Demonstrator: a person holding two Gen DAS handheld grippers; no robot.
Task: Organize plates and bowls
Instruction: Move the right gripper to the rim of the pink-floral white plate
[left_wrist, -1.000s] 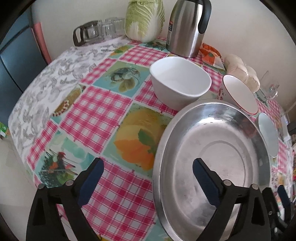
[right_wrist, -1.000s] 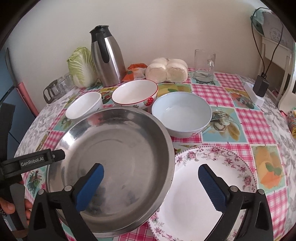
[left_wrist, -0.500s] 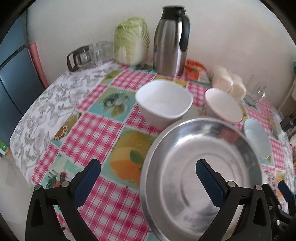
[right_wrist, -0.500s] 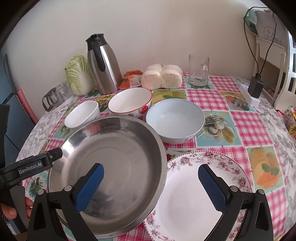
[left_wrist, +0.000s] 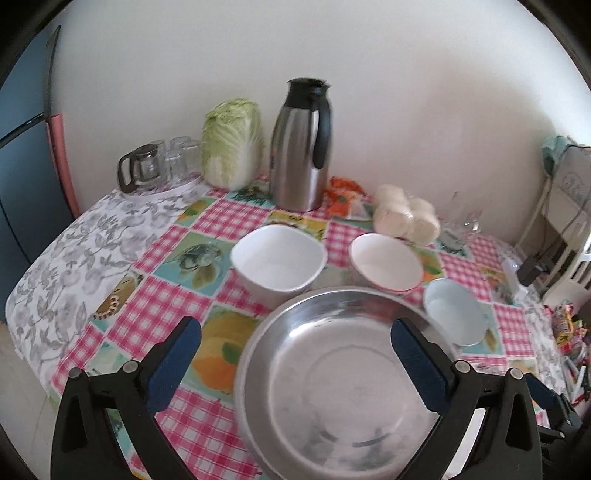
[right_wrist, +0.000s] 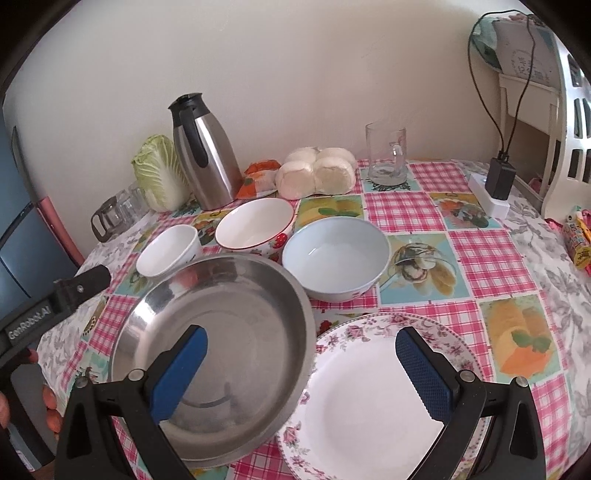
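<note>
A big steel plate lies at the table's front, its right edge over a floral-rimmed white plate. Behind them stand a small white bowl, a red-rimmed bowl and a pale blue bowl. My left gripper is open and empty above the steel plate's left rim. My right gripper is open and empty above the seam between the two plates.
At the back of the checked tablecloth stand a steel thermos, a cabbage, glass cups, wrapped buns and a glass mug. A power adapter sits at the right edge.
Both grippers have pulled back and risen, so more of the table and wall shows. The dishes have not moved. Both grippers stay open.
</note>
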